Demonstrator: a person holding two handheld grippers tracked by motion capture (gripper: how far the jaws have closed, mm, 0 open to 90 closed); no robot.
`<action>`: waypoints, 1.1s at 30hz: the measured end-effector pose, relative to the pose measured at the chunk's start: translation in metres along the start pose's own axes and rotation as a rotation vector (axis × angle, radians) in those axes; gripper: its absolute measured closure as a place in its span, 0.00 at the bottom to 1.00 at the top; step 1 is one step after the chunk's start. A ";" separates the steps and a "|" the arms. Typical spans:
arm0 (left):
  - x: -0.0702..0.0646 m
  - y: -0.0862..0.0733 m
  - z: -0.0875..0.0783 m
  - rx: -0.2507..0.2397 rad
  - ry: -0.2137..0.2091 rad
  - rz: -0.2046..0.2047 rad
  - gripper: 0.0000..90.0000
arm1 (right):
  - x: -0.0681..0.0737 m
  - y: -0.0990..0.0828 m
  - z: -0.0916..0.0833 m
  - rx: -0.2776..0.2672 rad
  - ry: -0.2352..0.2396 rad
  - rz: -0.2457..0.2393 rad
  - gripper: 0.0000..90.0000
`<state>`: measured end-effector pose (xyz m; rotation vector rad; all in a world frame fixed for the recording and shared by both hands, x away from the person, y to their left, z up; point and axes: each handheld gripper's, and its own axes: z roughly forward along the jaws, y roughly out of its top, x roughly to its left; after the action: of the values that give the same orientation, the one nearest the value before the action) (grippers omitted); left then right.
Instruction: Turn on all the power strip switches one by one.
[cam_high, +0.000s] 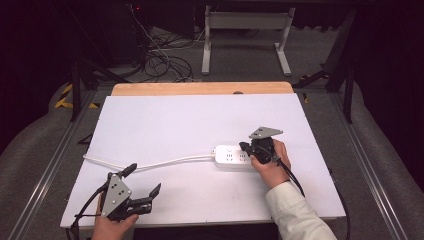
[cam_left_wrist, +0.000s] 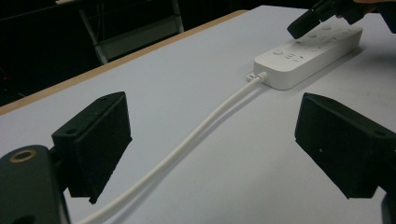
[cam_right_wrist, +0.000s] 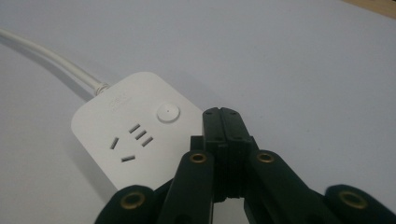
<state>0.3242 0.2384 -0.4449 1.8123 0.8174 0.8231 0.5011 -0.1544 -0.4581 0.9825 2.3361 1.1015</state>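
A: White table (cam_high: 165, 120), dark room w/ cables behind. Where is the power strip (cam_high: 231, 157)?

B: On the table's right part, its white cord (cam_high: 150, 163) runs left. The right gripper (cam_right_wrist: 226, 122) has jaws pressed together, nothing between, tip over the strip just beside the round button (cam_right_wrist: 167, 112).

A: And the left gripper (cam_high: 142, 181)?

B: Jaws wide, nothing held, near the cord at the front edge.

A: Progress?

B: I judge the button press is about to happen; can't tell if it is already touching.

Power strip (cam_right_wrist: 130, 135): smooth white plastic, slight sheen. Cord (cam_left_wrist: 187, 149): smooth white plastic sheath. Table (cam_high: 165, 120): matt white top, bare wood far edge. Right gripper (cam_right_wrist: 223, 120) jaws: matt black plastic.
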 end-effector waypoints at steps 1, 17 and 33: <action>0.000 0.000 0.000 0.000 -0.001 -0.002 0.12 | 0.000 0.000 0.000 0.004 -0.001 -0.002 1.00; 0.000 0.000 0.000 -0.001 0.001 0.007 0.12 | 0.002 -0.002 0.005 0.018 -0.011 -0.011 1.00; -0.001 0.000 -0.001 -0.004 -0.002 0.001 0.12 | 0.002 -0.004 0.006 0.015 -0.008 -0.005 1.00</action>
<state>0.3233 0.2382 -0.4447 1.8100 0.8129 0.8227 0.5019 -0.1517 -0.4652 0.9836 2.3427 1.0772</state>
